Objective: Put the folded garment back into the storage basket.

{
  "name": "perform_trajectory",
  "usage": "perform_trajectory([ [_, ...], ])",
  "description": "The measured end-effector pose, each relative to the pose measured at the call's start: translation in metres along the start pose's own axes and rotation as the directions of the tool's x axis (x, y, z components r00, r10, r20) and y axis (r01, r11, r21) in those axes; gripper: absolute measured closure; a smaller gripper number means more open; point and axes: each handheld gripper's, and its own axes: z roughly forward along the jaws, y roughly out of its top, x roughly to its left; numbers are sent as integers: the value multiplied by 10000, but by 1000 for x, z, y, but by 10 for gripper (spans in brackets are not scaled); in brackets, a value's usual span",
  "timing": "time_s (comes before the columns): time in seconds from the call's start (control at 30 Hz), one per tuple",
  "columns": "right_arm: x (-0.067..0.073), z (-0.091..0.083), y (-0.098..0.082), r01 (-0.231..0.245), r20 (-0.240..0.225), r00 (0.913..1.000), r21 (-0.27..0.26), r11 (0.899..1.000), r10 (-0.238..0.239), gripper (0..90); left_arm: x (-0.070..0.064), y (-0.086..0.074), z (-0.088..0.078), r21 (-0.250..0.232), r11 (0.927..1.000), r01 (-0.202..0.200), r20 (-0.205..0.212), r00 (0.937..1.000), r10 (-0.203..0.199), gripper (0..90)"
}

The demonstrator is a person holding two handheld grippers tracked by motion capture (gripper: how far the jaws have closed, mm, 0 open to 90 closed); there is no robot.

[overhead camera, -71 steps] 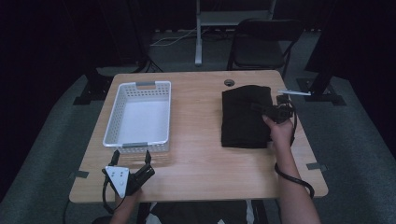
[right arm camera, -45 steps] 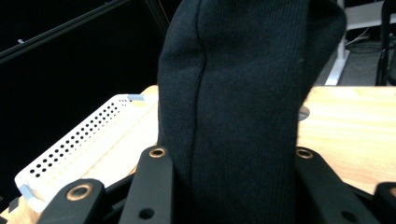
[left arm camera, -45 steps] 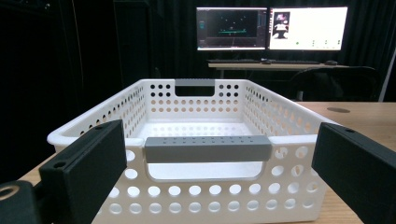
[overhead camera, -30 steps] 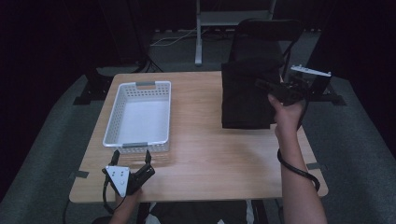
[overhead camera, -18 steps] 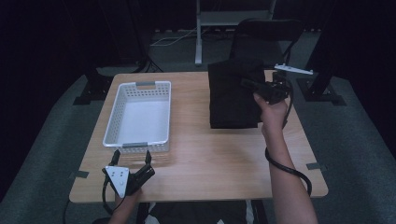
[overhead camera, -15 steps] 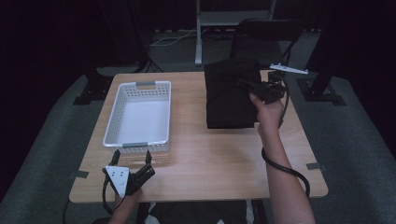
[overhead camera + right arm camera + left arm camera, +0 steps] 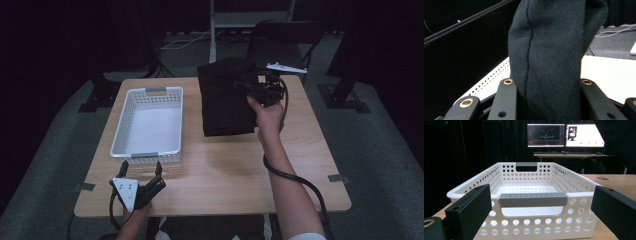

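Note:
A folded black knit garment (image 7: 225,97) hangs lifted above the table's far middle, held by its right side in my right gripper (image 7: 250,89). Up close in the right gripper view, the two jaws press on the thick fold of that black garment (image 7: 549,62). A white perforated basket (image 7: 148,125) with grey handles stands on the table's left half, nothing inside it. My left gripper (image 7: 141,175) rests at the front left corner, just short of the basket's near handle (image 7: 533,199), jaws spread wide with nothing between them.
The wooden table (image 7: 225,165) has bare surface in its middle and right front. A dark folding chair (image 7: 282,37) stands behind the far edge. Monitors (image 7: 564,135) glow on a desk beyond the basket in the left gripper view.
My right gripper has lifted the black garment off the right side of the table and carried it leftward toward the basket. The left gripper has stayed put.

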Motion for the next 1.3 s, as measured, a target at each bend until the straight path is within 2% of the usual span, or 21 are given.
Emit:
perform_trajectory([
  [0.53, 32, 56, -3, -1, -822, 9966, 284, 9996, 24, 681, 0, 0, 0, -7, 10000, 11, -1, 10000, -11, 44],
  [0.67, 38, 66, -5, -125, -1098, 9938, 273, 9995, 155, 682, 0, 0, 0, 13, 10000, -4, 10, 10000, 3, 44],
  [0.83, 48, 80, -5, -84, -1213, 9925, 398, 9992, 132, 681, 0, 0, 0, 5, 10000, 1, 146, 9999, -1, 44],
  [1.0, 58, 94, -7, -150, -1598, 9869, 389, 9991, 211, 681, 0, 0, 0, -6, 10000, 9, 143, 9999, -9, 43],
  [1.2, 69, 106, -6, -249, -1569, 9871, 404, 9989, 310, 681, 0, 0, 0, 19, 10000, -5, 131, 9999, 4, 44],
  [1.3, 77, 117, -7, -303, -1759, 9837, 413, 9987, 372, 681, 0, 0, 0, 3, 10000, 6, 139, 9999, -6, 44],
])
